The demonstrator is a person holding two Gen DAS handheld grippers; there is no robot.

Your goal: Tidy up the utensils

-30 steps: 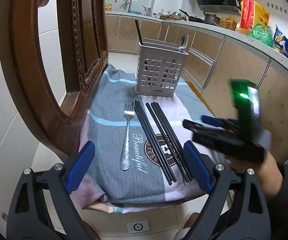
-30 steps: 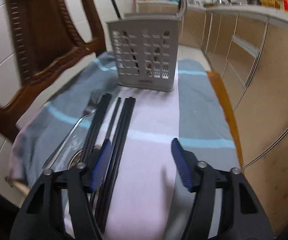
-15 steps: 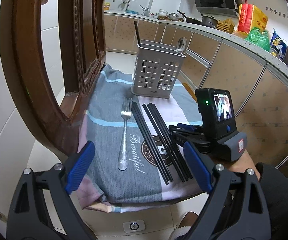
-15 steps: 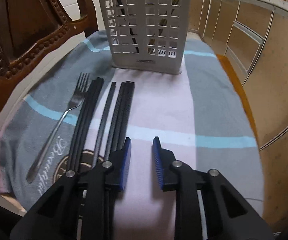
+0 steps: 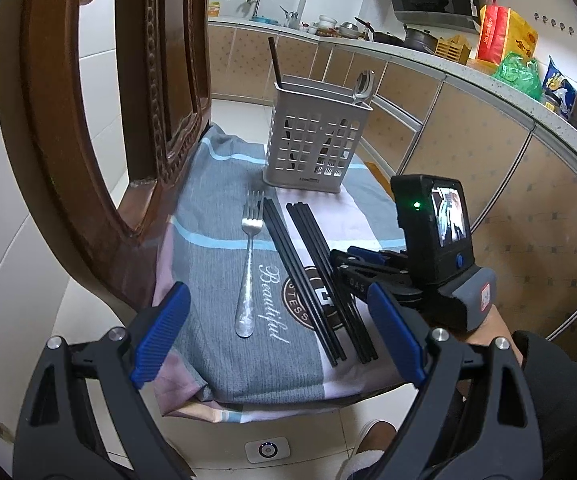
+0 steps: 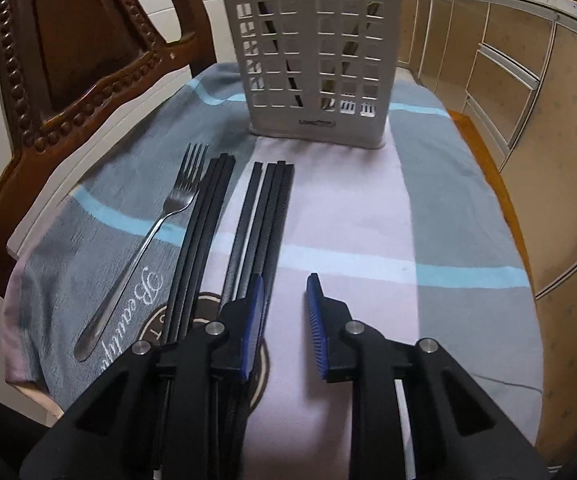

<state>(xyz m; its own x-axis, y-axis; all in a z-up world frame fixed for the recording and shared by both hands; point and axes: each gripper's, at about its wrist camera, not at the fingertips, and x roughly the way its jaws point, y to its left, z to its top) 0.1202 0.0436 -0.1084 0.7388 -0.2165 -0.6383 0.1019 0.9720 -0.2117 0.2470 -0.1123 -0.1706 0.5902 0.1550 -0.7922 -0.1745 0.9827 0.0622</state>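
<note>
The left hand-held gripper [image 5: 276, 336] hangs nearest, spread wide over the cloth's [image 5: 216, 344] near edge. The right hand-held gripper [image 6: 286, 312], at its three o'clock, has just narrowed to a small gap with only cloth between the pads, beside the black chopsticks [image 6: 266, 216]. A fork [image 6: 156, 232] lies at their nine o'clock. At twelve o'clock stands the grey utensil basket [image 6: 312, 60], holding a spoon [image 5: 362, 86].
</note>
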